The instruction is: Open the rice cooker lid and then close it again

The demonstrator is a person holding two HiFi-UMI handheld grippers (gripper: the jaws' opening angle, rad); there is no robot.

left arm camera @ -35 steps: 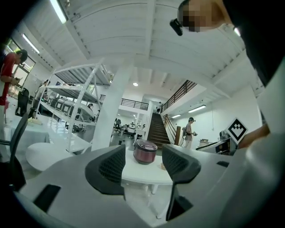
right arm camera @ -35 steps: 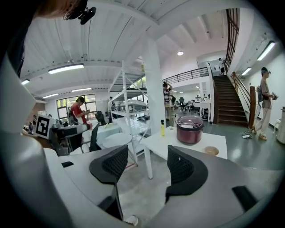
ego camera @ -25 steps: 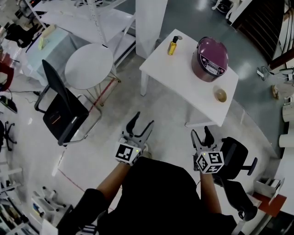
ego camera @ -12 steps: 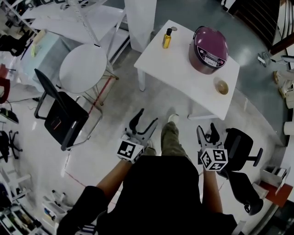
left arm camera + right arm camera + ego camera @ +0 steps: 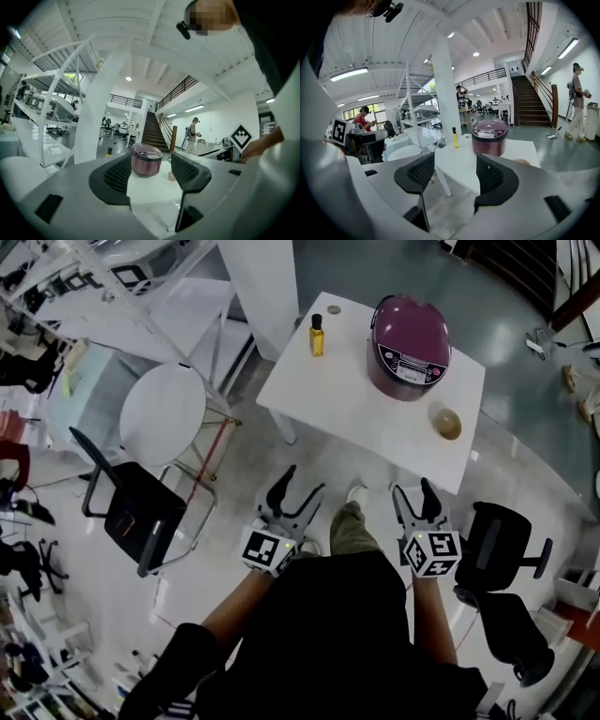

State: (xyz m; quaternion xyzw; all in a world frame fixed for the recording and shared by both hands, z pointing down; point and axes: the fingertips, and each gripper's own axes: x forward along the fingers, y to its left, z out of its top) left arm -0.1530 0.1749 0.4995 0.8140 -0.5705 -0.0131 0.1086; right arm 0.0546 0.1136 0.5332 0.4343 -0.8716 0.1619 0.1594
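Left gripper (image 5: 150, 174): jaws apart, nothing held between them.
Rice cooker (image 5: 146, 159): purple, lid down, seen through the gap between the jaws.
Table (image 5: 149, 187): white; the cooker stands toward its far edge.
Bowl (image 5: 172, 176): small, just right of the cooker.
Pillar (image 5: 101, 122): white, left of the table.
Staircase (image 5: 151, 131): well behind the cooker.
Person (image 5: 192, 137): standing right of the stairs.

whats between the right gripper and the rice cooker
Between the right gripper and the rice cooker, the head view shows only a strip of floor, then bare white table top; a small bowl sits off to the right.
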